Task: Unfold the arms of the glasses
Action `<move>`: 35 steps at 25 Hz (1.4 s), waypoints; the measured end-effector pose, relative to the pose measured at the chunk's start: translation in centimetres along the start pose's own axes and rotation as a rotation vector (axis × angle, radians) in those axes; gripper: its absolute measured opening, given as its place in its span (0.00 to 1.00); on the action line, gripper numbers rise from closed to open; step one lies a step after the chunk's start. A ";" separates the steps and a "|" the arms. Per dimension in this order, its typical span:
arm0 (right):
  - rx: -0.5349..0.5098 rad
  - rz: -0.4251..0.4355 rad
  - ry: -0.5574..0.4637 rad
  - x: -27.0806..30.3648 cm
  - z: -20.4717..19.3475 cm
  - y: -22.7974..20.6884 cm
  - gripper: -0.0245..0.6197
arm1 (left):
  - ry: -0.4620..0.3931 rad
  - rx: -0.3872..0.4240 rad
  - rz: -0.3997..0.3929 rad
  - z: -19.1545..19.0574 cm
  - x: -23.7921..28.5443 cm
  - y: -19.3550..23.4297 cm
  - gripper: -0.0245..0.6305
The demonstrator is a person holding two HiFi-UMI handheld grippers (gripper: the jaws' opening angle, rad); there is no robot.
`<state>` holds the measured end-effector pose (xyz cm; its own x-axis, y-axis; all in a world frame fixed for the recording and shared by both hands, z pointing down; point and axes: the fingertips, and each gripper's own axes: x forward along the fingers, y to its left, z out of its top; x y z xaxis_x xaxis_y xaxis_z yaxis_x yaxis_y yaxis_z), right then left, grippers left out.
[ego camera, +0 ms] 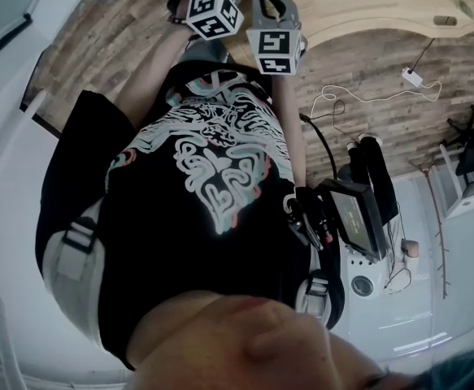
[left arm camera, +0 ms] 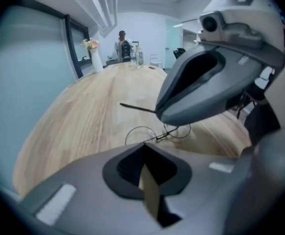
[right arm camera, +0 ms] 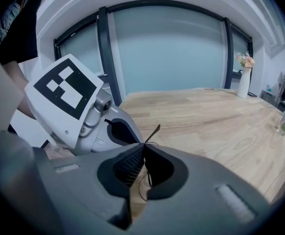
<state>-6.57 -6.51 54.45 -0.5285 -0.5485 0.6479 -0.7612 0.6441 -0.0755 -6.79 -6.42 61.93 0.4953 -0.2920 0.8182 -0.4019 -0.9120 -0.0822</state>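
Observation:
Thin wire-rimmed glasses (left arm camera: pixel 154 133) sit low over the wooden table (left arm camera: pixel 78 116), right at the tip of my left gripper (left arm camera: pixel 144 145). Its jaws are closed together there, seemingly on the frame beside the lenses. My right gripper (right arm camera: pixel 143 148) is shut on one dark arm of the glasses (right arm camera: pixel 153 132); the arm's end sticks up past the jaws. In the left gripper view that arm (left arm camera: pixel 137 107) juts left from the right gripper (left arm camera: pixel 159 115), away from the lenses. The head view shows only both marker cubes (ego camera: pixel 214 13) over the table edge; the glasses are hidden.
A white vase of flowers (left arm camera: pixel 94 58) and bottles (left arm camera: pixel 136 57) stand at the table's far end, where a person (left arm camera: pixel 122 42) is. Glass walls run along one side of the table. On the floor to my right lie cables (ego camera: pixel 358 96) and equipment (ego camera: pixel 358 218).

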 end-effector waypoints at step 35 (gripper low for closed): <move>0.225 -0.170 -0.127 -5.6 -2.3 -7.8 0.05 | 0.079 0.519 -0.149 3.6 2.5 -1.8 0.10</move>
<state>3.24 -7.24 53.18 -0.4185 -0.7099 0.5665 -0.8994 0.4108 -0.1496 -2.08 -6.50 62.05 0.4505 -0.1447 0.8810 0.1112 -0.9700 -0.2162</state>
